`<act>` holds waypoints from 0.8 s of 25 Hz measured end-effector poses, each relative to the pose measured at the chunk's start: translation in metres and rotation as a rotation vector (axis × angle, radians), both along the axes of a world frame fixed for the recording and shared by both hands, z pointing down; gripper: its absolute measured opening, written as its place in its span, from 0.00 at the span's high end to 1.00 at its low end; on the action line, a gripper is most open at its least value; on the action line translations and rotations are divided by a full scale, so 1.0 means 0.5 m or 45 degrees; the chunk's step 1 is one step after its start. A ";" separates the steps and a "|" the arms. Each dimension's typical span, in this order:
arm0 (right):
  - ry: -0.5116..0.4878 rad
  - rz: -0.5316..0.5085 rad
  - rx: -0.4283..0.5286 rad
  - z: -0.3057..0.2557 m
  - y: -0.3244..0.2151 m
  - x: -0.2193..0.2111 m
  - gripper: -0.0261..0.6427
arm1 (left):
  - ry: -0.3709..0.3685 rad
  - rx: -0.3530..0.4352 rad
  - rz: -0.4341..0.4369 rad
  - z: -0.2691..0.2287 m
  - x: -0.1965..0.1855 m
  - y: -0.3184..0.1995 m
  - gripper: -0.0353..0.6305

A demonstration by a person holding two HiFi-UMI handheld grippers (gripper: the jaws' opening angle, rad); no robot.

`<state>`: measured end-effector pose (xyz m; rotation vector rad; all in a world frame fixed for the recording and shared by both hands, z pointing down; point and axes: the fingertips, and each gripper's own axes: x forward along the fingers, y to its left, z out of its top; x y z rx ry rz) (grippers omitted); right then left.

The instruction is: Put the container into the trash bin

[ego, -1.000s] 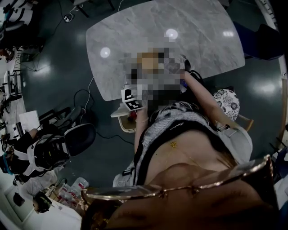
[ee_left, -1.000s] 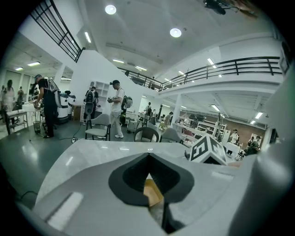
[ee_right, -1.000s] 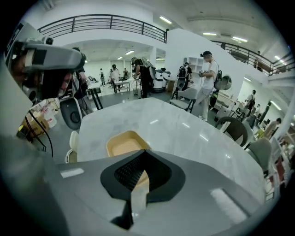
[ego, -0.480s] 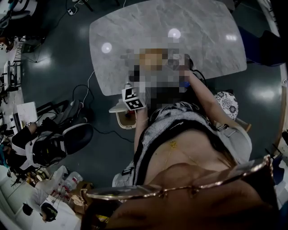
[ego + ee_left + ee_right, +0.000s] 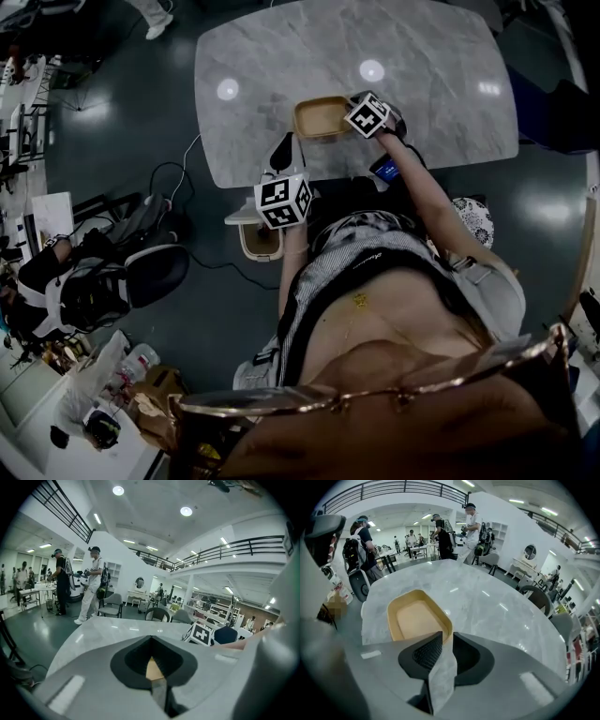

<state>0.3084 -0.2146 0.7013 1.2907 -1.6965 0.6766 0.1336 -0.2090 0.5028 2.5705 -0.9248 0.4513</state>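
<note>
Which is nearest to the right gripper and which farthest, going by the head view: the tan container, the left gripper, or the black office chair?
Counting from the right gripper:
1. The container, right beside it on the table, on its left.
2. The left gripper, lower left, at the table's near edge.
3. The black office chair, far left, well away from the table.

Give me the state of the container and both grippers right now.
container: upright, open-topped, empty, resting on the marble table.
right gripper: jaws closed on the container's near rim.
left gripper: jaws together, holding nothing, apart from the container.
</note>
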 end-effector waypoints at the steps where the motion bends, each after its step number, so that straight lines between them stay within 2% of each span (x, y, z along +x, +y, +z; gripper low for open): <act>1: -0.013 0.010 -0.010 0.006 -0.002 0.002 0.81 | -0.002 -0.003 -0.007 0.001 -0.003 0.001 0.95; 6: -0.105 0.083 -0.066 0.036 -0.009 0.011 0.80 | -0.010 -0.012 -0.046 0.004 -0.016 0.007 0.95; 10: -0.018 0.163 -0.177 0.055 0.005 0.045 0.79 | -0.015 -0.018 -0.082 0.007 -0.032 0.010 0.95; 14: -0.048 0.132 -0.152 0.076 -0.023 0.028 0.81 | -0.017 -0.025 -0.118 0.011 -0.045 0.014 0.95; 17: -0.044 0.107 -0.148 0.090 -0.035 0.019 0.88 | -0.020 -0.027 -0.140 0.013 -0.050 0.015 0.95; 20: -0.041 0.077 -0.134 0.097 -0.041 0.012 0.88 | -0.023 -0.028 -0.157 0.015 -0.051 0.016 0.95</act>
